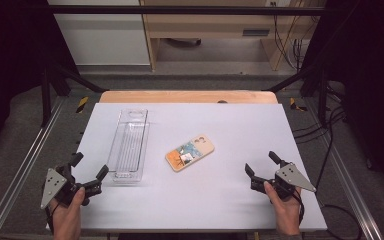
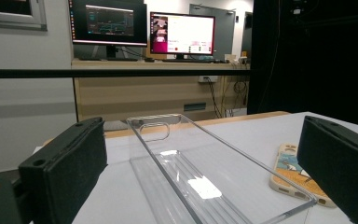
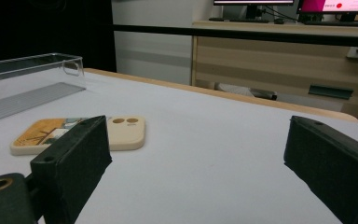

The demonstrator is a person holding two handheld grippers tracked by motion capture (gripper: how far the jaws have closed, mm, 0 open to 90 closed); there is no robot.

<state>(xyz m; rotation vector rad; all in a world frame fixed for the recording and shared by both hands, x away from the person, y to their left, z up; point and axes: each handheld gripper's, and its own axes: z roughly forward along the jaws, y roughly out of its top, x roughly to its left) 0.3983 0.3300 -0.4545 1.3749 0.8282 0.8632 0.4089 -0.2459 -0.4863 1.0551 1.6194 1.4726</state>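
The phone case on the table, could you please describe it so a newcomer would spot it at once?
On the white table, right of the clear plastic tray, lies the phone case, flat and angled. Unlike the see-through tray, it is cream-edged with an orange picture and two camera holes.

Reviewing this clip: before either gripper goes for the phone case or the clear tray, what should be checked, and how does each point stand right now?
1. Left gripper open, nothing between its jaws: ok.
2. Right gripper open, nothing between its jaws: ok.
3. Phone case lies flat on the table, apart from both grippers: ok.
4. Clear tray sits upright, nothing in it, just ahead of the left gripper: ok.
5. Bare table between the phone case and the right gripper: ok.
6. Whether the phone case sits flush enough to resist a pinch from the side: cannot tell.
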